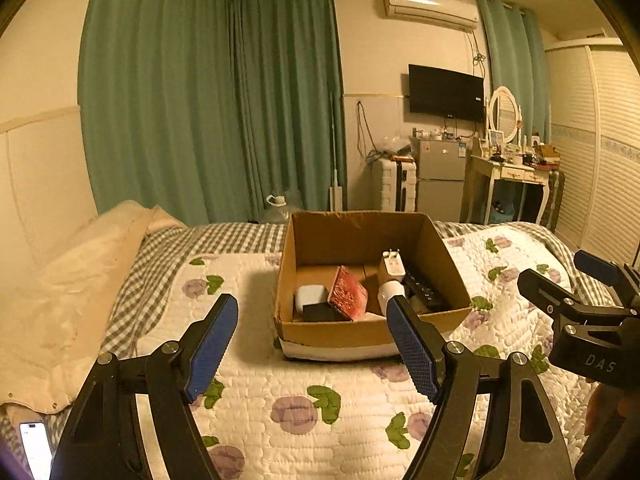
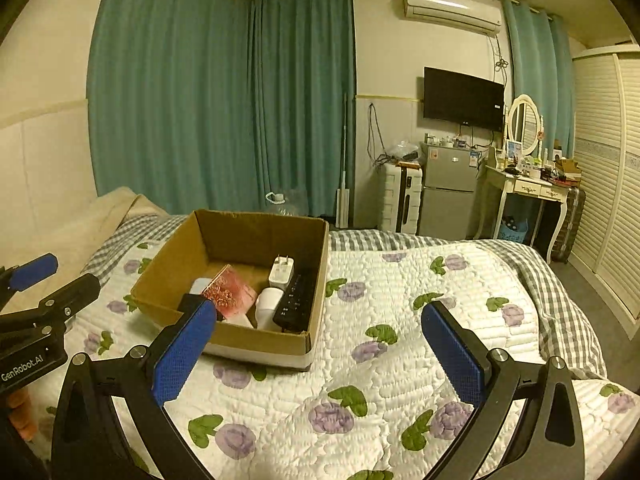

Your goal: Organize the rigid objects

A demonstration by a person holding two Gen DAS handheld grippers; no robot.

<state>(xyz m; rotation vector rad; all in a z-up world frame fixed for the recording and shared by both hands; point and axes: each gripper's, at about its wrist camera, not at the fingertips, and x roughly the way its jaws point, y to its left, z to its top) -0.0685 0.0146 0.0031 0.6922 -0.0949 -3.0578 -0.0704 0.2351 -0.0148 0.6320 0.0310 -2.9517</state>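
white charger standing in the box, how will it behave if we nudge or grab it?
The white charger stands prongs-up, leaning by the black remote, so it would probably tip when nudged. It looks rigid, likely light. Its smooth casing may slip; both grippers are open.

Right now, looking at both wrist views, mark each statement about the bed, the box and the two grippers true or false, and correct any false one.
1. The cardboard box sits on the floral quilt. True.
2. The left gripper is shut on the white charger. False: its fingers are spread wide and hold nothing; the charger is inside the box.
3. The red patterned box lies inside the cardboard box. True.
4. The black remote lies on the quilt outside the box. False: it is inside, against the box's right wall.
5. The right gripper is open and empty. True.
6. The cardboard box is closed with flaps. False: its top is open.
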